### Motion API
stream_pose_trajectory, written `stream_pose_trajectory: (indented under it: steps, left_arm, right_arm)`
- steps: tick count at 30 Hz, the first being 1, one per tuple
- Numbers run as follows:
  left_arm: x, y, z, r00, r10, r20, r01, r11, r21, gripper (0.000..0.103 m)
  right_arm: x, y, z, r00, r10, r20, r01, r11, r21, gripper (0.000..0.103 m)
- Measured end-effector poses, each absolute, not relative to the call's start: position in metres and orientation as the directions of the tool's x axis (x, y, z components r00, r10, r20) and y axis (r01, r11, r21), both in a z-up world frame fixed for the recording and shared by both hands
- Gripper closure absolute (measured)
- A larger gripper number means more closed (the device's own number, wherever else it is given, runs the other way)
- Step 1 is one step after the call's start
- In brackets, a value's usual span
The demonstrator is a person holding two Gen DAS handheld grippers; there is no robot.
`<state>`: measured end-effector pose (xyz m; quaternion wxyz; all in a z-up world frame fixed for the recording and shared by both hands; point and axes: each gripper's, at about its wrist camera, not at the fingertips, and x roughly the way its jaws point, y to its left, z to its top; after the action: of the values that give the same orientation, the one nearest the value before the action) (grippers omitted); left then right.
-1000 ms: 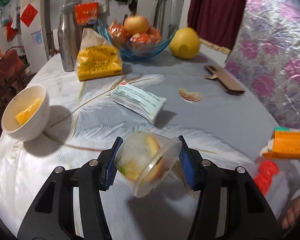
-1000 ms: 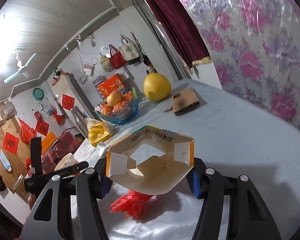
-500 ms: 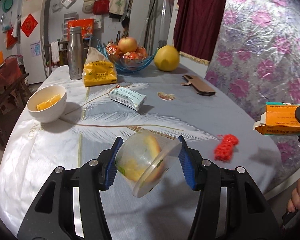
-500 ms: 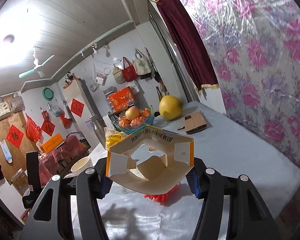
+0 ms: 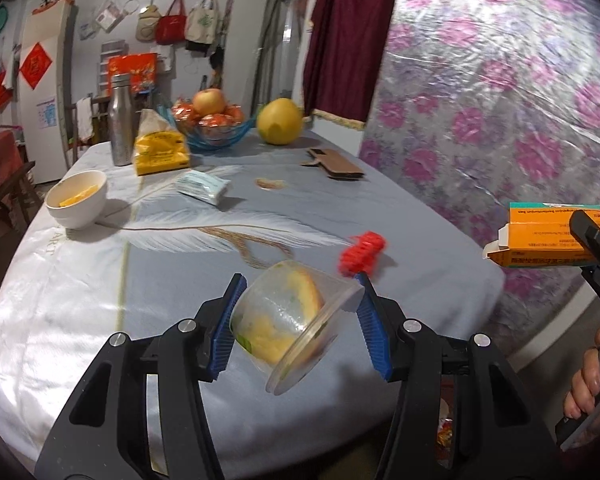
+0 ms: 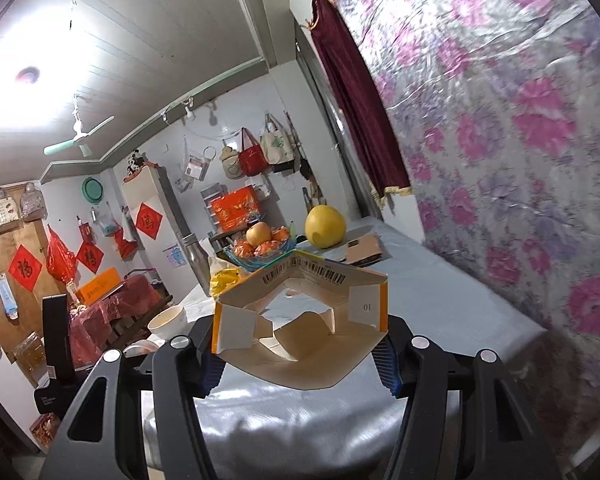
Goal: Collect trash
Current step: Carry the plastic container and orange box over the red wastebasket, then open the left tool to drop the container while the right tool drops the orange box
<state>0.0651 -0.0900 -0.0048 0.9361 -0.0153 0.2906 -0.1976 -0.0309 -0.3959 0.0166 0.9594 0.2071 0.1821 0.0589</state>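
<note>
My left gripper [image 5: 298, 322] is shut on a clear plastic cup [image 5: 290, 326] with yellow food scraps inside, held tilted above the table's near edge. My right gripper [image 6: 300, 354] is shut on an opened orange and white carton [image 6: 300, 320], held in the air off the table's right side; the carton also shows in the left wrist view [image 5: 548, 236]. On the grey feather-print tablecloth [image 5: 100, 300] lie a red net scrap [image 5: 362, 254], a pale blue packet [image 5: 202, 186], a small peel [image 5: 270, 184] and a brown cardboard piece [image 5: 334, 164].
A white bowl [image 5: 78, 200] stands at the left. At the back are a steel bottle [image 5: 121, 130], a yellow bag [image 5: 160, 150], a blue fruit bowl [image 5: 212, 128] and a pomelo [image 5: 280, 122]. A floral plastic-covered wall [image 5: 500, 100] is at the right.
Both grippers have pulled back and up from the table with the cup and the carton still in them. The table now looks farther away, and the red net scrap lies uncovered.
</note>
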Motion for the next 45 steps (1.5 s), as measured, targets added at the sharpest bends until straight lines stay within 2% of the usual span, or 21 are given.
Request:
stream_pose_trajectory:
  steps: [8,17,27,31,36,45]
  left_arm:
    - [0.034,-0.129,-0.005,0.708,-0.455,-0.540,0.440,0.883,-0.166,0.049]
    - [0.005,-0.193,-0.023,0.632,-0.502,-0.590,0.549,0.828,-0.116,0.049]
    - [-0.014,-0.259,-0.057,0.526,-0.535,-0.661,0.657,0.749,-0.083,0.052]
    - [-0.016,-0.285,-0.082,0.407,-0.568,-0.715,0.710,0.689,-0.143,0.064]
    - [-0.022,-0.298,-0.101,0.383,-0.538,-0.751,0.731,0.673,-0.110,0.064]
    - [-0.018,-0.299,-0.104,0.387,-0.519,-0.762,0.713,0.693,-0.109,0.064]
  right_arm:
    - [-0.083,-0.432,0.020,0.932,0.114,-0.343,0.030,0.922,0.387,0.043]
    - [-0.120,-0.475,-0.004,0.900,0.051,-0.432,0.124,0.922,0.368,0.043]
    - [-0.146,-0.515,-0.071,0.795,-0.025,-0.606,0.267,0.911,0.312,0.043]
    - [-0.147,-0.526,-0.126,0.712,-0.023,-0.702,0.338,0.887,0.314,0.043]
    - [-0.150,-0.545,-0.149,0.694,0.019,-0.720,0.382,0.838,0.391,0.043]
    - [-0.148,-0.537,-0.147,0.685,0.002,-0.728,0.366,0.863,0.347,0.043]
